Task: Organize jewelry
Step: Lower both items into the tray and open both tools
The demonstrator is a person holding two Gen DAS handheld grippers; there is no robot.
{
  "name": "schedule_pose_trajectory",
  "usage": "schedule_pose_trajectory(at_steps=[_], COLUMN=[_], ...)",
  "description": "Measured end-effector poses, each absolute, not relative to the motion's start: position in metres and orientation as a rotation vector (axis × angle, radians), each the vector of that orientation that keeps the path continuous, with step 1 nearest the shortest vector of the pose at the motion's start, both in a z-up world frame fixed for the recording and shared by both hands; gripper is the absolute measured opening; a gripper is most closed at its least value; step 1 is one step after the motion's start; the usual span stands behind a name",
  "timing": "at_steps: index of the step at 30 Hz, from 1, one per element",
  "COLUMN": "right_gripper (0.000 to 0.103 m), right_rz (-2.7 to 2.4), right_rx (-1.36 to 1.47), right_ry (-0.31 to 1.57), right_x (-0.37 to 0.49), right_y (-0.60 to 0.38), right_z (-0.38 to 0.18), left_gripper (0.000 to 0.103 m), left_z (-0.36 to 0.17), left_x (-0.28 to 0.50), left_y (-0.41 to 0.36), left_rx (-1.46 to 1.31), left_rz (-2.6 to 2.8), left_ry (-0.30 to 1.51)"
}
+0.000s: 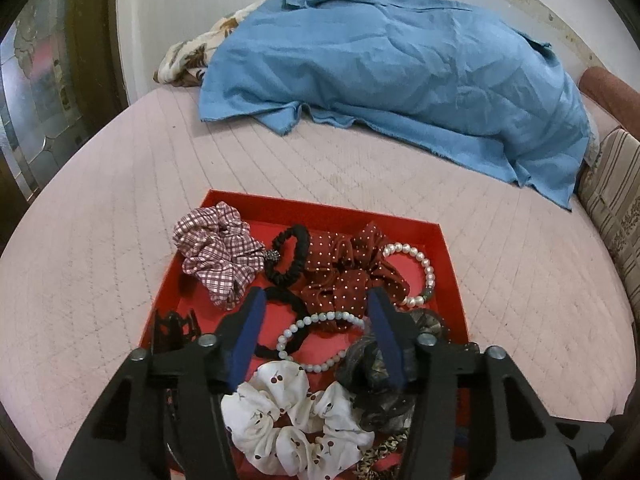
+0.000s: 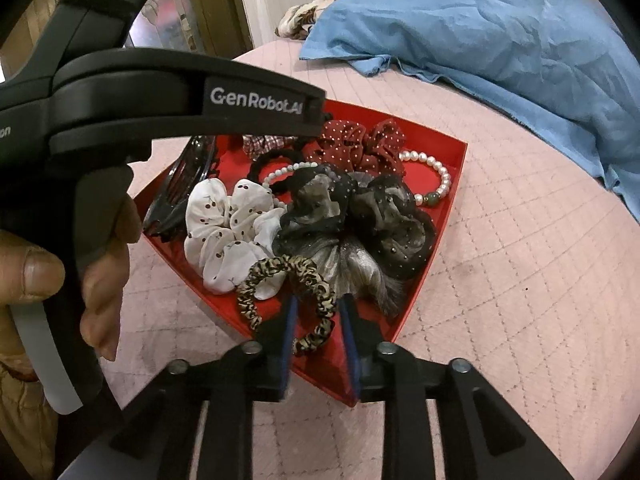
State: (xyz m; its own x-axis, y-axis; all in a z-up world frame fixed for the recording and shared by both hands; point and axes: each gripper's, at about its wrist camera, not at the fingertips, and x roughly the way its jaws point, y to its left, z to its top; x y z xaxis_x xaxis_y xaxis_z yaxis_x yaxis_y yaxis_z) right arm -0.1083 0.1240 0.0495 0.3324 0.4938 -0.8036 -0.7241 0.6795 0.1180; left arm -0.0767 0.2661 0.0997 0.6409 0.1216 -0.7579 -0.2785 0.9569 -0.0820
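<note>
Red tray (image 1: 224, 204) on the bed is already holding every scrunchie and bracelet. Left tongs (image 1: 316, 304) are standing wide and empty, while right tongs (image 2: 318, 308) are standing narrow around the leopard scrunchie (image 2: 286, 300), not pressing it.

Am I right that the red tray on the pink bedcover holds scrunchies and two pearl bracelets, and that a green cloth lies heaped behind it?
Nearly right: the cloth heaped behind is blue, not green, as the left wrist view shows plainly. The rest stands: the red tray sits on the pink bedcover and holds scrunchies, such as the white scrunchie, and two pearl bracelets.
</note>
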Motion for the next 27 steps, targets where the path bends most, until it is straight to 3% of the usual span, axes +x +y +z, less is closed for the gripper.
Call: schedule_pose_trajectory(at_steps=[4,15,27], right_gripper=[0.040,0.049,0.056], right_rz=[0.805,0.786,0.750], right_rx=[-0.302,-0.333,-0.324], right_ry=[0.902,0.839,0.831], right_x=[-0.117,-0.133,-0.136], right_y=[0.123,0.115,0.103], right_z=[0.057,0.073,0.077], left_gripper=[0.059,0.067,0.068], left_z=[0.101,0.104,0.104], left_x=[-0.081,-0.092,-0.101], left_y=[0.268,0.266,0.272], left_rx=[-0.192,-0.172,-0.180], left_rz=[0.249,0.275,0.316], left_ry=[0.837,0.820,0.815])
